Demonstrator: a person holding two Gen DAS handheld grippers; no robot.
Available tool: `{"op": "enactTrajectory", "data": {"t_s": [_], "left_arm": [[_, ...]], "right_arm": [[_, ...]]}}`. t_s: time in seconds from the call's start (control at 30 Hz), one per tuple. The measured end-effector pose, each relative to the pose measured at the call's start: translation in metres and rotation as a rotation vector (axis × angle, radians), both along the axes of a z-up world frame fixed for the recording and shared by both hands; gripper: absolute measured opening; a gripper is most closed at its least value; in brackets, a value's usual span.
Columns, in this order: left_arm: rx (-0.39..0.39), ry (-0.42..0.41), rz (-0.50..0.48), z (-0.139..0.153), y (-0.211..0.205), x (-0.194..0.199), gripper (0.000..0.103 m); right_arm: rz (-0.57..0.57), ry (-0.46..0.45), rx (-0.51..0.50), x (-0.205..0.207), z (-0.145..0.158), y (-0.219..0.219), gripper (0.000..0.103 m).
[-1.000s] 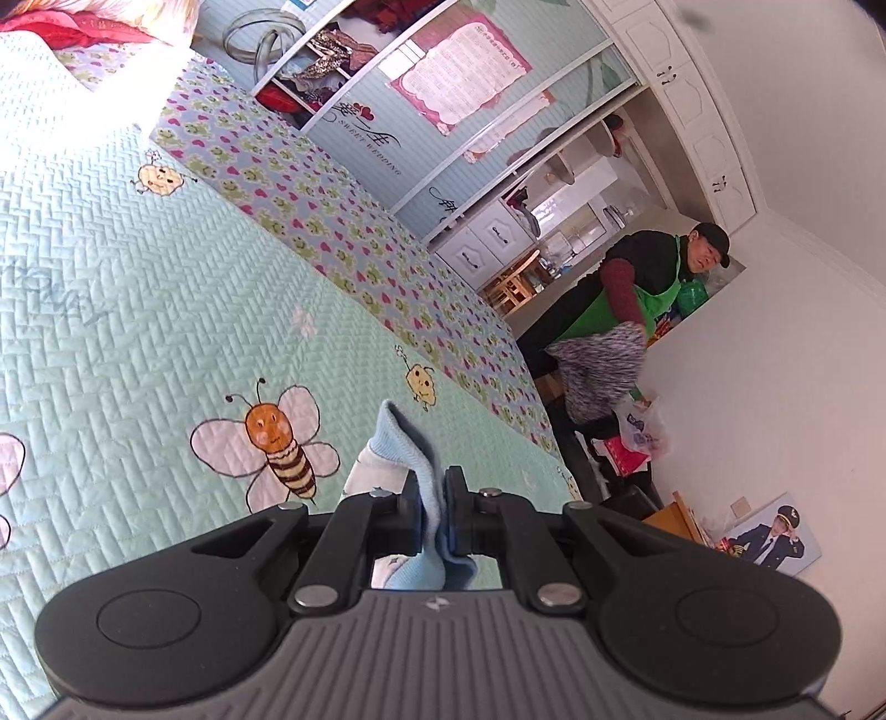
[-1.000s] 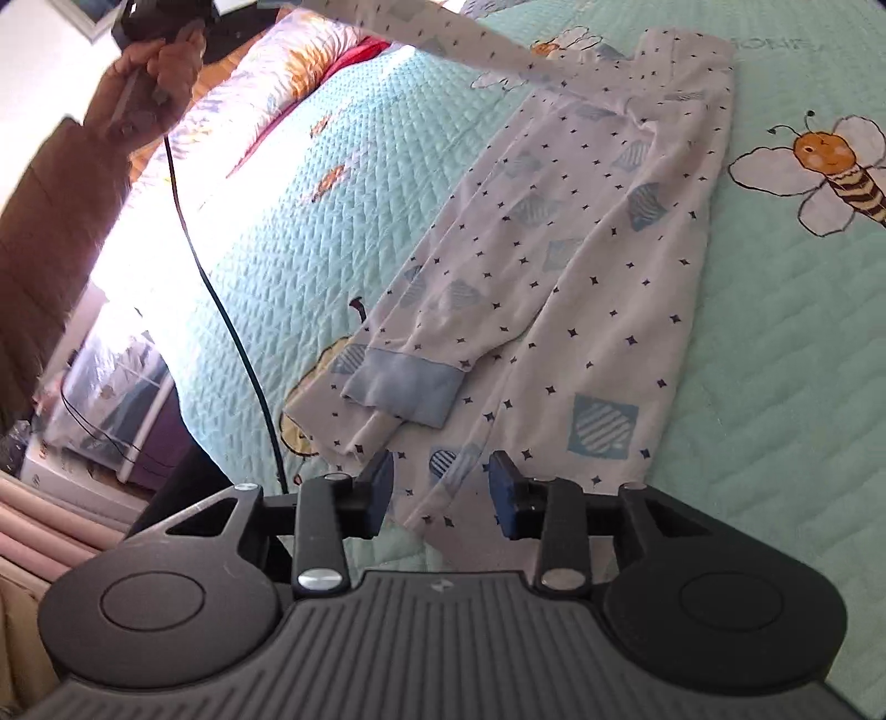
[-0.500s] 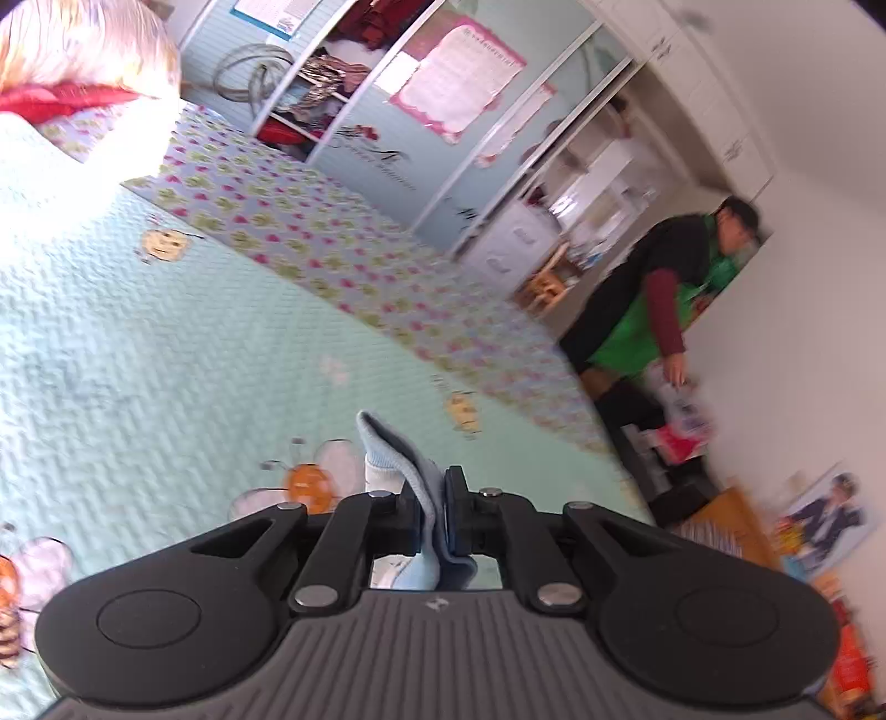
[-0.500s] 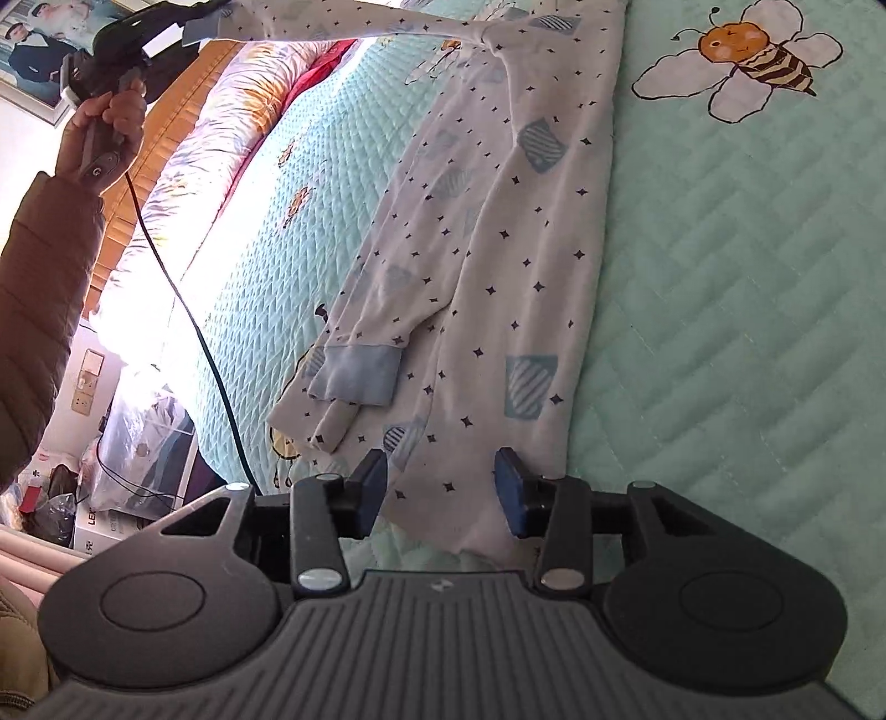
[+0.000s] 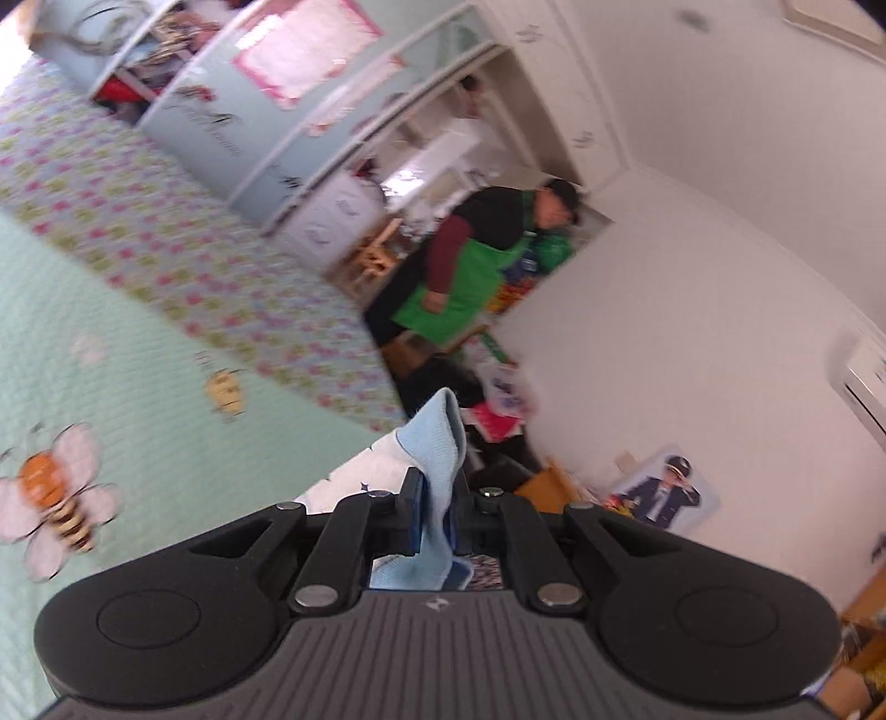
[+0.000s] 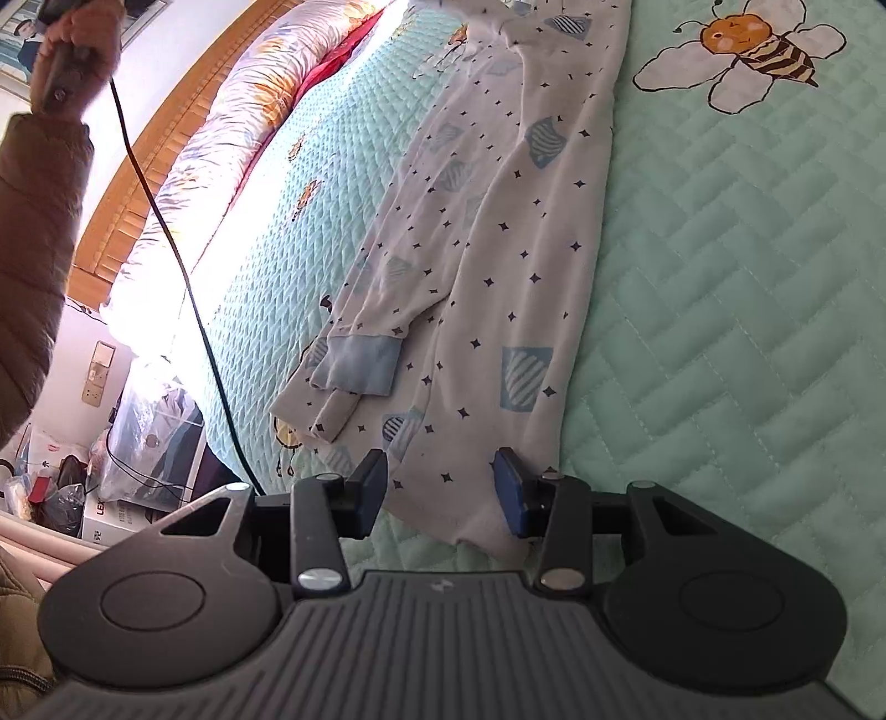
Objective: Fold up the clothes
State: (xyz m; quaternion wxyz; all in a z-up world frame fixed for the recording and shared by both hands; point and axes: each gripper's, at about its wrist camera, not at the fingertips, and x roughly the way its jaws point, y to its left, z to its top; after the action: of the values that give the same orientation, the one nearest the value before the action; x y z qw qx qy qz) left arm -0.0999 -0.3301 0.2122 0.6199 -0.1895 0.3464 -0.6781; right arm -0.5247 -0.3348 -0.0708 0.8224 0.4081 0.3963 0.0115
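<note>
A white pyjama top [image 6: 498,266] with dark stars and blue patches lies lengthwise on the mint quilted bed [image 6: 720,277]. One sleeve with a light blue cuff [image 6: 362,360] rests folded on its left side. My left gripper [image 5: 434,487] is shut on the other sleeve's light blue cuff [image 5: 443,432] and holds it up above the bed. In the right wrist view my right gripper [image 6: 440,476] stands open just over the top's near hem. The cloth lies between and below its pads, which do not press on it.
A hand [image 6: 77,33] in a brown sleeve grips the left gripper's handle at the upper left, and a black cable [image 6: 166,238] hangs from it. A person in a green apron [image 5: 470,277] stands beyond the bed's far edge. Pillows [image 6: 232,111] line the headboard.
My left gripper has risen and swung right with the cuff, so the lifted sleeve has left the right wrist view. My right gripper's jaws have widened slightly and sunk towards the hem.
</note>
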Motion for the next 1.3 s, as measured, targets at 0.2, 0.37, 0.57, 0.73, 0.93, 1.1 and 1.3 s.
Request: {"op": "enactTrajectory", "data": {"t_s": [0.2, 0.37, 0.57, 0.73, 0.93, 1.1, 1.3], "left_arm": [[0.025, -0.143, 0.001, 0.023, -0.018, -0.028, 0.005], [0.137, -0.129, 0.137, -0.032, 0.017, 0.007, 0.005], [0.350, -0.027, 0.395, -0.129, 0.091, 0.065, 0.005], [0.398, 0.061, 0.435, -0.176, 0.130, 0.076, 0.005], [0.387, 0.288, 0.285, -0.243, 0.102, 0.048, 0.055], [0.409, 0.422, 0.353, -0.284, 0.071, 0.040, 0.058], [0.408, 0.493, 0.406, -0.303, 0.052, 0.038, 0.057]], "right_arm": [[0.007, -0.009, -0.021, -0.002, 0.000, 0.001, 0.044], [0.008, -0.027, -0.004, -0.001, -0.002, 0.001, 0.044], [0.016, -0.042, 0.084, -0.001, -0.005, -0.012, 0.045], [-0.027, -0.122, 0.099, -0.005, 0.015, -0.041, 0.046], [-0.182, -0.219, 0.010, 0.022, 0.044, -0.082, 0.052], [-0.282, -0.284, 0.058, 0.048, 0.035, -0.086, 0.060], [-0.327, -0.276, 0.105, 0.062, 0.015, -0.085, 0.060]]}}
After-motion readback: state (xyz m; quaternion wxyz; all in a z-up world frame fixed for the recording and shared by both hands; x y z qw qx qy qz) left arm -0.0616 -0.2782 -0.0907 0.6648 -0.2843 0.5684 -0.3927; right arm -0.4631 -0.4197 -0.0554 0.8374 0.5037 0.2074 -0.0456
